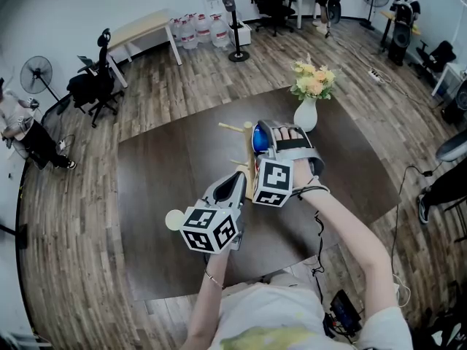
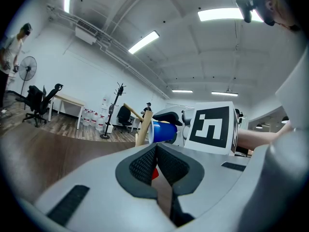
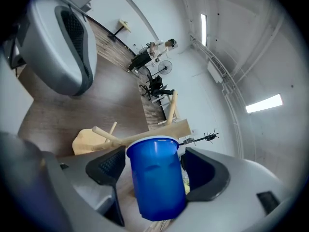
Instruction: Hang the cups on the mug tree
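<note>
A blue plastic cup (image 3: 157,182) is seen between the spread jaws of the right gripper (image 3: 154,154), with its rim right at the light wooden mug tree (image 3: 166,131) and no pad pressed on it. The left gripper (image 2: 156,151) is held with jaws pressed together over the dark brown surface (image 1: 168,173), just beside the tree.

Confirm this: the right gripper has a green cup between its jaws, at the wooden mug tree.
Not green. The cup between the jaws of the right gripper is blue, at the wooden mug tree. The right gripper view shows it.
</note>
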